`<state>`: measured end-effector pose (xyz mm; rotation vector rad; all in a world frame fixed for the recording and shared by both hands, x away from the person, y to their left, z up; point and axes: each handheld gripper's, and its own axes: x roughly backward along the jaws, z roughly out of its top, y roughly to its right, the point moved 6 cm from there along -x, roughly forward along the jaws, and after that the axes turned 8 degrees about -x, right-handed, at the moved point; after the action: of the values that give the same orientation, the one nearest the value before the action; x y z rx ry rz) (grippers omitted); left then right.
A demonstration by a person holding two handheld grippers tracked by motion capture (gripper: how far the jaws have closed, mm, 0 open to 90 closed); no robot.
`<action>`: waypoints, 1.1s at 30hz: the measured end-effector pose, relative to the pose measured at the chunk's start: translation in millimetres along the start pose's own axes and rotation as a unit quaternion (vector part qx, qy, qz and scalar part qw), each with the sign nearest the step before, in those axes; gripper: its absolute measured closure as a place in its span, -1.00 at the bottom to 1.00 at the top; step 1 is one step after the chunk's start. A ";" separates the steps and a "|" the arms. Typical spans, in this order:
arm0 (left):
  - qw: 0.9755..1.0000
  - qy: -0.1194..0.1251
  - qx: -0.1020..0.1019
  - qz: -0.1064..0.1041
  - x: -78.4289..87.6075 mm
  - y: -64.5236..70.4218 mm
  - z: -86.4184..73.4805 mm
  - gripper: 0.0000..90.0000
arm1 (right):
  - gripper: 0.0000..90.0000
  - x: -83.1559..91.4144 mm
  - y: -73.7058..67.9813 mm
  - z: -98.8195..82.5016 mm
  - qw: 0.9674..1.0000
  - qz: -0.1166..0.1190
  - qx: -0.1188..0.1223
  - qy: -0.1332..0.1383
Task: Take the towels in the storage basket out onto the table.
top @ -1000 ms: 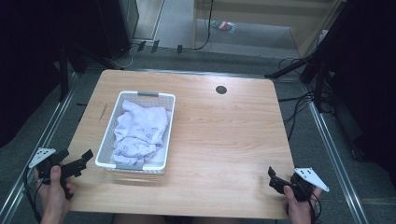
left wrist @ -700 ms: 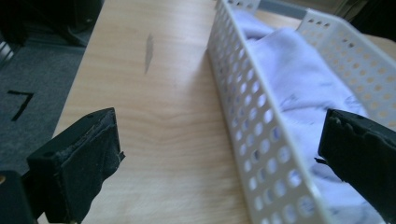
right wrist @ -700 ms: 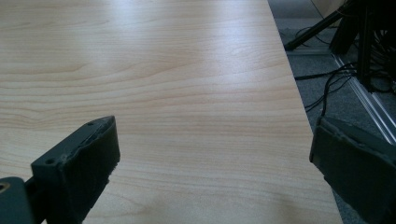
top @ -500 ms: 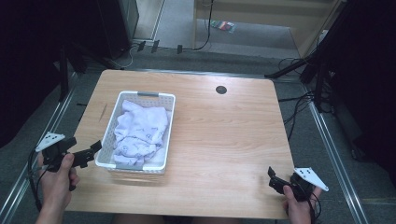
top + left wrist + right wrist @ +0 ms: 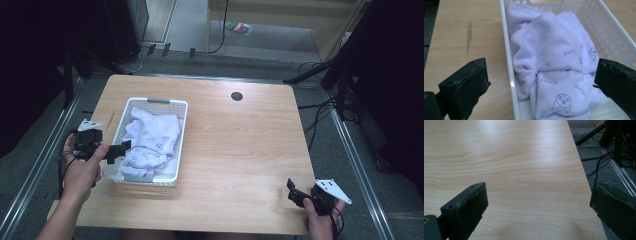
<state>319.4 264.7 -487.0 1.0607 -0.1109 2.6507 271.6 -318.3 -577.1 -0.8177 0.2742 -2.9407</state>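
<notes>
High view, wooden table (image 5: 240,145), white basket (image 5: 179,145), dark cabled floor (image 5: 345,120).

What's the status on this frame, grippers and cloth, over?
Left gripper open at the white basket's near left rim, jaws straddling it. Right gripper open, idle over the table's near right corner. Lilac cloth bunched in the basket, ungrasped. Nothing blocking.

Basket (image 5: 510,75) floor under towel (image 5: 554,57)
</notes>
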 end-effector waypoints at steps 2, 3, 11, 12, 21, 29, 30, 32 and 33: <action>1.000 -0.011 -0.001 0.000 -4.7 5.6 4.3 -1.00 | -0.96 0.0 0.1 0.0 1.000 -0.001 0.000 0.000; 1.000 -0.016 -0.001 -0.005 -6.5 8.4 6.6 -1.00 | -0.96 -0.2 0.2 0.1 1.000 -0.001 -0.001 0.000; 0.998 -0.051 -0.006 -0.041 -21.9 33.7 20.1 -1.00 | -0.96 -0.4 0.5 0.1 1.000 0.000 -0.001 -0.001; 0.997 -0.059 -0.005 -0.040 -24.7 35.2 20.8 -1.00 | -0.96 -0.4 0.5 0.1 1.000 0.000 -0.001 -0.001; 0.992 -0.121 -0.002 -0.041 -55.6 48.5 21.0 -1.00 | -0.96 -0.7 0.1 0.0 1.000 0.002 -0.001 -0.003; 0.982 -0.185 0.000 -0.042 -85.3 54.2 12.9 -1.00 | -0.97 -0.6 0.1 -0.3 1.000 0.004 0.000 -0.005; 0.981 -0.190 0.002 -0.040 -88.0 55.0 11.7 -1.00 | -0.97 -0.6 0.1 -0.3 1.000 0.004 0.000 -0.005; 0.978 -0.208 0.000 -0.028 -95.8 55.5 8.7 -1.00 | -0.97 -0.5 0.1 -0.3 1.000 0.004 0.000 -0.005; 0.977 -0.214 -0.002 -0.024 -97.9 55.3 7.9 -1.00 | -0.97 -0.5 0.1 -0.3 1.000 0.004 0.000 -0.005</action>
<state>376.3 187.7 -546.6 1.5948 -0.1763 2.3372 271.9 -318.3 -577.6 -0.8281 0.2751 -2.9286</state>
